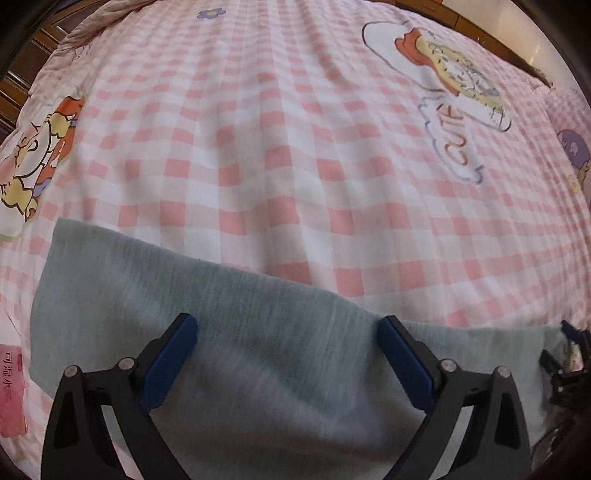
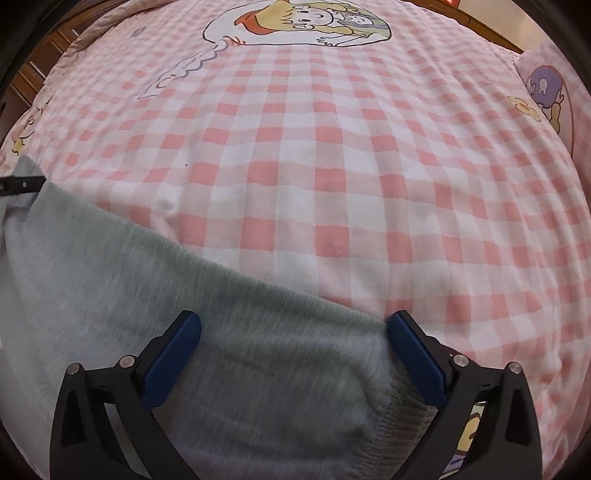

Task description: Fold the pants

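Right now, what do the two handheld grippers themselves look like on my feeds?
Both match. The left gripper and right gripper each have two matte black angular fingers with triangular cutouts, round silver pivot pins, and flat dark blue pads on the inner faces. No cables, markings, hands or sleeves show in either view.

A pink-and-white checked bedsheet (image 1: 295,155) covers the bed, printed with cartoon children (image 2: 325,18), a "CUTE" speech bubble (image 1: 456,140) and a purple flower (image 1: 210,14). Wooden furniture (image 1: 22,55) stands past its far left corner.
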{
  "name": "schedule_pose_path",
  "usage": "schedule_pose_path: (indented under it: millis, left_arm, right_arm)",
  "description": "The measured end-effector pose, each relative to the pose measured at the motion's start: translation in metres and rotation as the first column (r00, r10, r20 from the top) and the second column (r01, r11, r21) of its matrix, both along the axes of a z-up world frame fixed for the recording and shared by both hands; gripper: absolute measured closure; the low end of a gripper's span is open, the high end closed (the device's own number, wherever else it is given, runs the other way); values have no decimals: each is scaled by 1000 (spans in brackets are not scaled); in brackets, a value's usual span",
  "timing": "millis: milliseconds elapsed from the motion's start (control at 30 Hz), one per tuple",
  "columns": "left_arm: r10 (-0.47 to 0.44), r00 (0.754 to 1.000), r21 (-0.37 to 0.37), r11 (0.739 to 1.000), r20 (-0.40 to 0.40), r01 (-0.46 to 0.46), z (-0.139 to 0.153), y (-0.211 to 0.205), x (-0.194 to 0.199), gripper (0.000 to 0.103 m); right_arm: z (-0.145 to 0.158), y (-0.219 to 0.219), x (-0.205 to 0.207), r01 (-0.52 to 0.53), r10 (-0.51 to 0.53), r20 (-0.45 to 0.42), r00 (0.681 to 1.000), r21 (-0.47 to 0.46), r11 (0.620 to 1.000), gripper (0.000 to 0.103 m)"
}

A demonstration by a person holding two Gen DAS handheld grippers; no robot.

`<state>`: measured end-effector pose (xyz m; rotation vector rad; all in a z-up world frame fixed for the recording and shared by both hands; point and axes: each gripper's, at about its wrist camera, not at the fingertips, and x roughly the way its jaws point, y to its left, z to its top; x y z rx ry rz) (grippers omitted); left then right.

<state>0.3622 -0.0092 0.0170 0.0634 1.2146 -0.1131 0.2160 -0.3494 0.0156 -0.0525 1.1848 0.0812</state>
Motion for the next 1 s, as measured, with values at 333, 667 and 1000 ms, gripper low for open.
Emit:
schedule_pose_path:
  millis: [333,667,1000]
  left_arm:
    - [-33,993,-2,999,114,33,14,-16,-15,87]
    - [-50,966,-59,996,255,67,82,2,-56,98]
    - [-32,924,-108,991,380,79,140,34,-162,98]
  right_arm:
    - [21,5,-5,-19,19,41,999,-11,1000,84]
    - [91,-13,-41,-19,-11,192,981,156,988,98]
    - [143,1,-125,-113,65,305,950,143,983,98]
